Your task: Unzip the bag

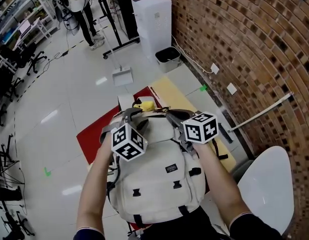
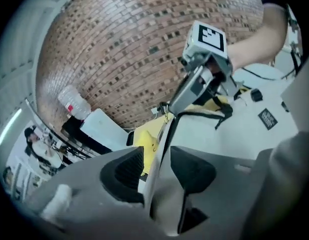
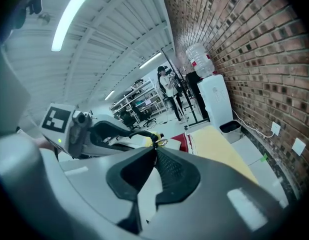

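A cream backpack (image 1: 162, 176) lies on the table with its top pointing away from me. Both grippers sit at that top end. My right gripper (image 3: 155, 151) is shut on the metal zipper pull (image 3: 161, 143), and in the left gripper view it (image 2: 170, 109) pinches the pull at the start of the dark zipper line (image 2: 162, 144). My left gripper (image 2: 158, 171) stands open, and the bag's pale edge runs through the gap without the pads pressing it. In the head view the left gripper (image 1: 137, 125) is left of the right gripper (image 1: 175, 120). A yellow toy (image 1: 144, 105) lies just beyond the bag.
The bag rests on a red mat (image 1: 92, 134) beside a yellow mat (image 1: 177, 96). A brick wall (image 1: 244, 44) runs along the right, with a white chair (image 1: 267, 184) near it. A water dispenser (image 1: 154, 14), a bin (image 1: 168, 56) and a person (image 1: 79, 4) stand further off.
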`<state>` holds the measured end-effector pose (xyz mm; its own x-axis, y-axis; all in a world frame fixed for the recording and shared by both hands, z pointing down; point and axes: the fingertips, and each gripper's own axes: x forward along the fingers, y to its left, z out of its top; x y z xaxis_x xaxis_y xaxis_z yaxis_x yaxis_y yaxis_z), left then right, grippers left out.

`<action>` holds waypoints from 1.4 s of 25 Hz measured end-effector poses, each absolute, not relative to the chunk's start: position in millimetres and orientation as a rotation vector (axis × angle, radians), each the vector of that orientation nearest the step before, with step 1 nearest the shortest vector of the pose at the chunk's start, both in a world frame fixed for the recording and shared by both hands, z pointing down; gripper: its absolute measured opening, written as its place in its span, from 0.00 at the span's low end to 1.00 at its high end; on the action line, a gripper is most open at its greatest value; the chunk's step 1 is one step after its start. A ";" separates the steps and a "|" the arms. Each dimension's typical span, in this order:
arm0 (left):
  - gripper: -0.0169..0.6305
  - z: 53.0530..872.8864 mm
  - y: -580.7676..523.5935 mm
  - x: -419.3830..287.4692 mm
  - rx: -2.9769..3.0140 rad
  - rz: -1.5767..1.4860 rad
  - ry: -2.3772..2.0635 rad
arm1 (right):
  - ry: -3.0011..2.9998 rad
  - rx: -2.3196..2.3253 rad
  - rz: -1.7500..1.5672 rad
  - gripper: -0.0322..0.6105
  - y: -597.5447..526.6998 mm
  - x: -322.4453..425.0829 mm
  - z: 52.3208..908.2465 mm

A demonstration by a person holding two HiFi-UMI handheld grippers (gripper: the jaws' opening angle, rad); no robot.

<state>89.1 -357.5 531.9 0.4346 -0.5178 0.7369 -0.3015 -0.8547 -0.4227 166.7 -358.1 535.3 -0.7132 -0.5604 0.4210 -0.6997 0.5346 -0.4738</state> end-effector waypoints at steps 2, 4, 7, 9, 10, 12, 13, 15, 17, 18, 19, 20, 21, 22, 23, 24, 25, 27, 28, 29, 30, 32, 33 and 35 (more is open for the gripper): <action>0.28 545.4 -361.4 91.7 -2.333 -1.492 0.603 | -2.558 1.063 0.934 0.08 -356.9 165.5 531.2; 0.09 550.3 -361.3 91.5 -2.278 -1.536 0.555 | -2.552 1.075 0.940 0.08 -356.4 166.7 530.1; 0.08 545.3 -359.6 90.5 -2.372 -1.516 0.575 | -2.538 1.117 0.991 0.08 -357.4 175.4 534.0; 0.08 541.6 -358.7 88.8 -2.446 -1.489 0.595 | -2.541 1.143 1.042 0.08 -356.2 183.0 536.1; 0.08 540.4 -357.9 88.1 -2.475 -1.474 0.603 | -2.542 1.153 1.057 0.08 -354.4 186.5 537.1; 0.08 538.4 -356.5 85.7 -2.514 -1.445 0.626 | -2.532 1.171 1.069 0.08 -350.0 193.6 540.2; 0.08 537.9 -355.9 83.9 -2.533 -1.432 0.644 | -2.524 1.180 1.075 0.08 -347.2 197.0 542.1; 0.08 537.5 -354.8 80.6 -2.594 -1.402 0.683 | -2.509 1.196 1.091 0.08 -340.6 202.7 545.9; 0.08 537.9 -355.2 77.1 -2.661 -1.375 0.721 | -2.488 1.211 1.088 0.08 -334.7 205.9 550.0; 0.08 538.2 -355.5 75.3 -2.691 -1.364 0.739 | -2.477 1.213 1.078 0.08 -331.9 206.3 552.1; 0.08 538.2 -355.6 73.7 -2.715 -1.352 0.755 | -2.467 1.213 1.066 0.09 -329.0 206.2 553.9; 0.08 537.6 -356.1 72.6 -2.731 -1.339 0.774 | -2.458 1.211 1.052 0.09 -325.9 205.9 555.7; 0.07 535.9 -357.3 71.8 -2.740 -1.323 0.798 | -2.449 1.209 1.038 0.09 -323.1 205.6 557.5; 0.06 533.5 -359.1 71.0 -2.746 -1.306 0.825 | -2.440 1.210 1.029 0.09 -320.7 205.4 559.5; 0.06 531.1 -360.9 70.3 -2.751 -1.290 0.849 | -2.433 1.215 1.027 0.09 -319.0 205.4 561.1; 0.06 529.3 -362.0 69.6 -2.755 -1.277 0.866 | -2.427 1.226 1.030 0.09 -317.7 205.4 561.9; 0.06 528.4 -362.2 68.6 -2.756 -1.269 0.879 | -2.425 1.239 1.036 0.09 -316.8 205.1 561.5; 0.06 527.5 -362.4 65.0 -2.754 -1.256 0.908 | -2.431 1.260 1.047 0.09 -315.0 203.2 557.9; 0.06 526.8 -363.2 62.7 -2.757 -1.246 0.927 | -2.436 1.272 1.054 0.09 -314.2 202.3 555.7; 0.06 525.8 -364.7 60.7 -2.763 -1.236 0.946 | -2.439 1.288 1.069 0.09 -313.7 202.3 554.5; 0.06 524.8 -366.6 59.6 -2.767 -1.229 0.963 | -2.438 1.310 1.097 0.09 -313.8 203.5 554.6; 0.06 523.0 -371.0 60.0 -2.765 -1.225 0.988 | -2.421 1.358 1.197 0.09 -316.7 206.4 559.0; 0.06 522.7 -373.1 60.8 -2.761 -1.225 0.997 | -2.405 1.378 1.258 0.09 -318.6 207.0 561.7; 0.06 523.1 -377.4 60.2 -2.760 -1.222 1.017 | -2.373 1.400 1.355 0.09 -319.1 207.0 564.7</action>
<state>60.2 -377.4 523.1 0.5020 -0.5364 0.6784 -0.5699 -0.7952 -0.2071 207.0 -319.1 564.7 -0.5820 -0.6727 0.4569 -0.7353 0.1955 -0.6489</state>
